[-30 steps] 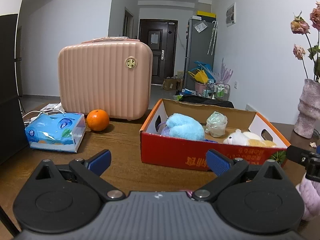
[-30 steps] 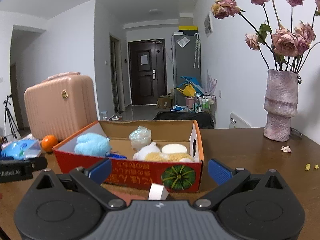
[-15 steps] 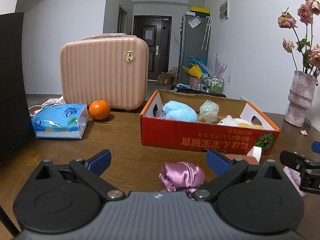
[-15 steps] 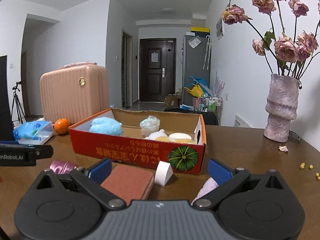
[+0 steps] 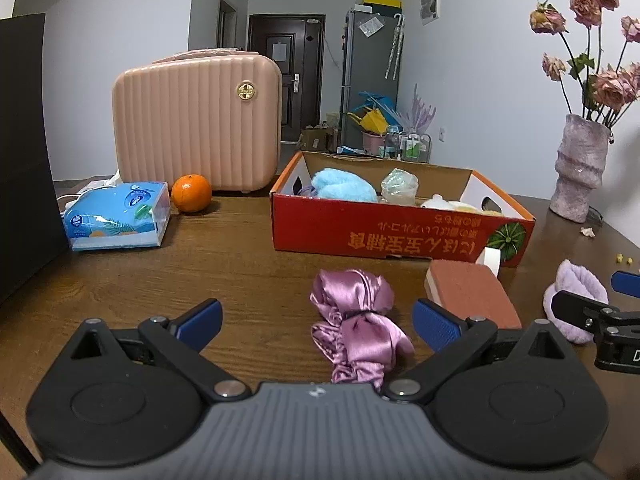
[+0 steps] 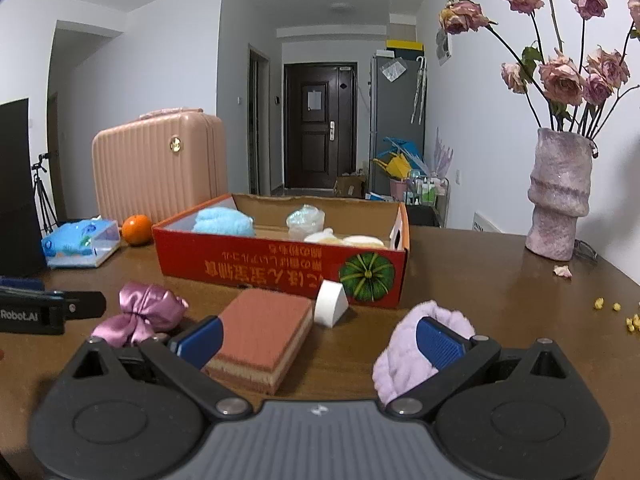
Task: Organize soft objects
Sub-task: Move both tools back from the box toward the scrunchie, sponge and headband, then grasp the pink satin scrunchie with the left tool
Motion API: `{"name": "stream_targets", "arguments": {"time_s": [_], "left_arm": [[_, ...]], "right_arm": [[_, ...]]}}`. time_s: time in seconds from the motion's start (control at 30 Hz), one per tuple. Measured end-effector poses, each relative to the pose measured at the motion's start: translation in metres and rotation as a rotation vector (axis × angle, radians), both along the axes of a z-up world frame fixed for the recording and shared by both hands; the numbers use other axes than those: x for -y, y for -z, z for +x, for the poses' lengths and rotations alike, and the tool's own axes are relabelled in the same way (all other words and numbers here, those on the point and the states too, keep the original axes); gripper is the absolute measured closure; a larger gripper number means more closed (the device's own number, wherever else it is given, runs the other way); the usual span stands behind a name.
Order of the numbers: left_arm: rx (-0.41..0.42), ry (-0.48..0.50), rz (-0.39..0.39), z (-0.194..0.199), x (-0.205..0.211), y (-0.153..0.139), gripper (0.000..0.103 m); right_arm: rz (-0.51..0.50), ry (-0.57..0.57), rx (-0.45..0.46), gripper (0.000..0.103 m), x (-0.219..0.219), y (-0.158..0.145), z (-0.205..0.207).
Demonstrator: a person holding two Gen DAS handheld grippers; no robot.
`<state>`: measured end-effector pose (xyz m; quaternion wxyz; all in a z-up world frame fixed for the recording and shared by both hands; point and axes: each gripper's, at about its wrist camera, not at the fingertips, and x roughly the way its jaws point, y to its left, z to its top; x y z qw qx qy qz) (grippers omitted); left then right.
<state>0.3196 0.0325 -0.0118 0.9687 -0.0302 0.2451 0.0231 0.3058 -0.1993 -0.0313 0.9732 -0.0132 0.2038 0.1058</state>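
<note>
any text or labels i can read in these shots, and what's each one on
"Robot.AI": white letters on the left gripper, in the right wrist view.
Yellow characters on the red box: printed upside down, not readable.
Print on the blue tissue pack: too small to read.
Paper on the dark door: too blurred.

Soft, even indoor light fills both views, with faint shadows and a mild sheen on the wooden table (image 5: 248, 264). Focus is sharp; fisheye distortion bends the edges and darkens the corners.

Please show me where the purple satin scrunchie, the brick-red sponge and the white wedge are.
purple satin scrunchie (image 5: 356, 320), left wrist view, on its gathered middle.
brick-red sponge (image 6: 266, 324), right wrist view, on its top face.
white wedge (image 6: 329, 307), right wrist view, on its front face.
</note>
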Motion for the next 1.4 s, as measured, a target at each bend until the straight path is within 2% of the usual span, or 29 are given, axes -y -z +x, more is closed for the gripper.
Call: {"name": "stream_targets", "arguments": {"time_s": [0.53, 0.77, 1.17, 1.27, 1.4], "left_arm": [[-0.061, 0.017, 0.020, 0.012, 0.008, 0.015, 0.000], [-0.080, 0.004, 0.055, 0.029, 0.017, 0.021, 0.000], [-0.179, -0.028, 0.053, 0.068, 0.020, 0.037, 0.001], [-0.186, -0.022, 0.065, 0.069, 0.023, 0.039, 0.006], [-0.185, -0.006, 0.061, 0.068, 0.022, 0.038, 0.026]], "right_arm": [[-0.010, 0.022, -0.041, 0.000, -0.001, 0.008, 0.007], [-0.014, 0.040, -0.055, 0.000, -0.001, 0.011, 0.011], [-0.011, 0.065, -0.072, 0.000, 0.000, 0.016, 0.019], [-0.001, 0.066, -0.070, 0.000, 0.002, 0.017, 0.020], [0.002, 0.064, -0.066, 0.000, 0.001, 0.017, 0.021]]}}
